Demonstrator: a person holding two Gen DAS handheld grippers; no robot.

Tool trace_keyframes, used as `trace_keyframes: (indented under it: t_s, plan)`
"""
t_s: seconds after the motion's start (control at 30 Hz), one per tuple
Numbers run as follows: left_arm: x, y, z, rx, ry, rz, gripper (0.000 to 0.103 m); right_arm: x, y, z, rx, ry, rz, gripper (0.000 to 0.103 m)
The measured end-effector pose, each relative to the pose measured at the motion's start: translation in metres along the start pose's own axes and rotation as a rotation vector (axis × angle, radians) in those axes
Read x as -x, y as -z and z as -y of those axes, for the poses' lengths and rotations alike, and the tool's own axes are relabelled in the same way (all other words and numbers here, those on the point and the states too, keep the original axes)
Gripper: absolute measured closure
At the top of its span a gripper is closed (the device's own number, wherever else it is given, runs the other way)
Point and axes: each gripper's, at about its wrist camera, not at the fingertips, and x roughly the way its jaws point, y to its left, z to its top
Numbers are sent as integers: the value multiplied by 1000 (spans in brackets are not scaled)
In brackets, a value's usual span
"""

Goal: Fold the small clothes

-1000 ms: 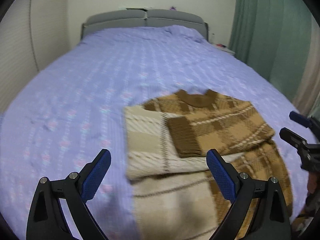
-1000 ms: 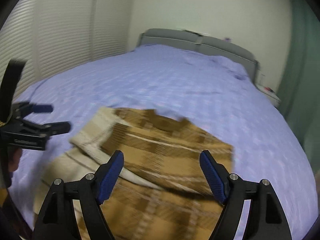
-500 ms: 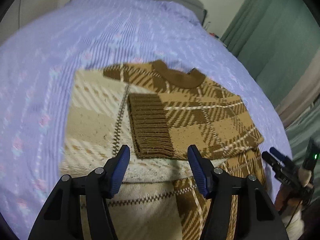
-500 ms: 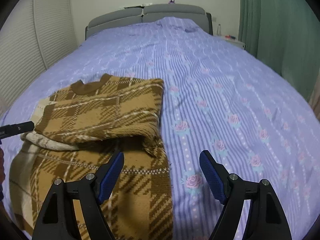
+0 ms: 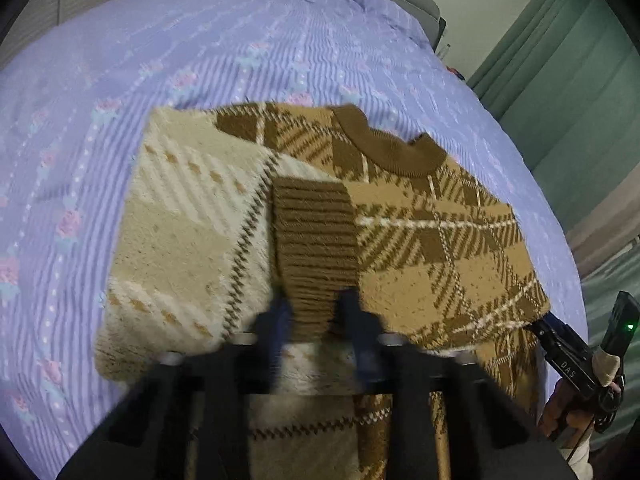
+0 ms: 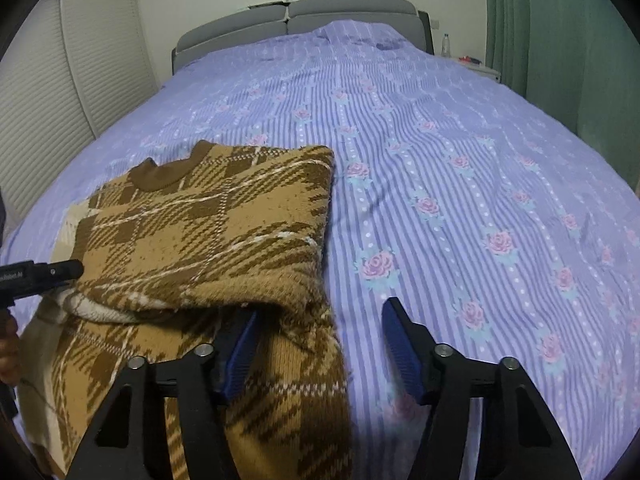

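Left gripper just clamped onto sweater cuff, lower middle. Right gripper closing, loose round edge. Next: lift, fold.

The bed filled both views, spread with a lavender striped bedspread printed with rows of small pink roses, and a grey padded headboard stood at its far end. One thing lay directly on the cover: a brown and tan plaid sweater, near the foot and toward the left side as the right wrist view had it. It lay partly folded, its upper part flat with the dark collar toward the headboard, a ribbed cuff doubled over its middle, cream reverse showing beside it.
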Motion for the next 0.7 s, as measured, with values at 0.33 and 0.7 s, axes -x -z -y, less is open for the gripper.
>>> trace_keyframes:
  t_s: [0.33, 0.7]
  plan:
    - [19, 0, 7, -125, -57, 96, 92, 11, 1, 6, 64, 60, 15, 55]
    - [40, 10, 8, -214, -156, 111, 81, 22, 12, 12, -5, 79, -59, 53]
